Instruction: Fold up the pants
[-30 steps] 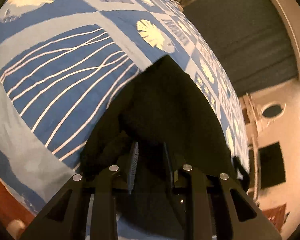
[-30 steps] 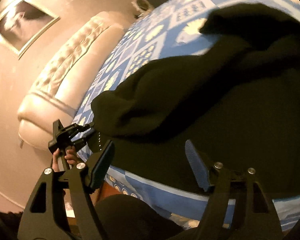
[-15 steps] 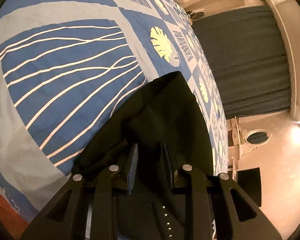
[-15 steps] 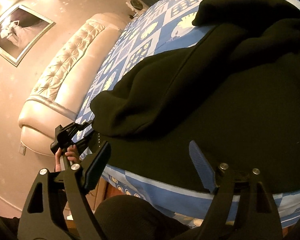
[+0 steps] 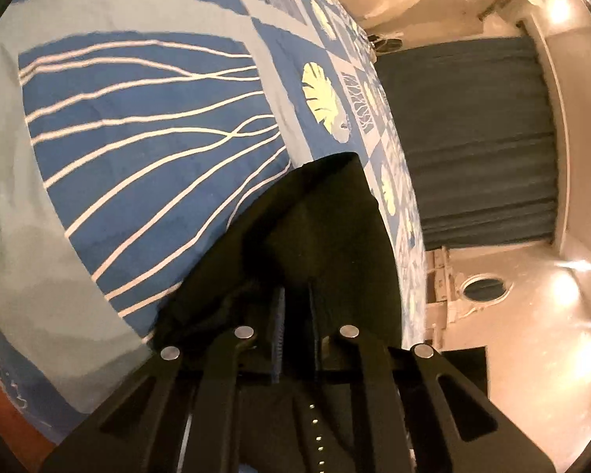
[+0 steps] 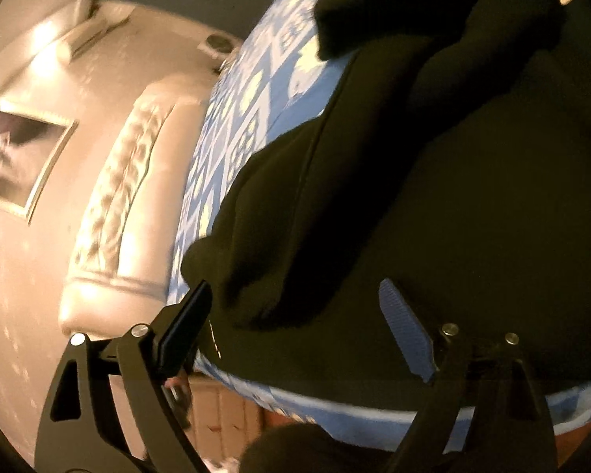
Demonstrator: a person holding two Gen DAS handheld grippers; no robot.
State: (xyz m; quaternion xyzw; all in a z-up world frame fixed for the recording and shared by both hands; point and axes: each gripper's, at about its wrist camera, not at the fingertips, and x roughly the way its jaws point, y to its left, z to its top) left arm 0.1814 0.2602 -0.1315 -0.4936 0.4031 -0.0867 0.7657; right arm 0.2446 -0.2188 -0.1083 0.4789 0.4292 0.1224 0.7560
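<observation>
Black pants (image 5: 327,228) lie bunched on a blue patterned bedspread (image 5: 138,157). In the left wrist view my left gripper (image 5: 295,295) is shut on a fold of the black fabric, which rises between its fingers. In the right wrist view the pants (image 6: 472,197) fill the right half, with a rolled fold hanging toward the bed's near edge. My right gripper (image 6: 295,289) hovers just above that fold. Its jaws are opening wide, and the fabric lies between them without the pads pressing on it.
A padded cream headboard (image 6: 110,205) and a framed picture (image 6: 19,157) stand to the left of the bed. Dark curtains (image 5: 472,138) hang beyond its far side. The bedspread's edge (image 6: 335,406) runs below my right gripper, with reddish floor underneath.
My left gripper's jaws have closed tighter on the black fabric and the hand has rolled. The right gripper has rolled, sunk toward the pants' near fold, and its jaws have spread wider.
</observation>
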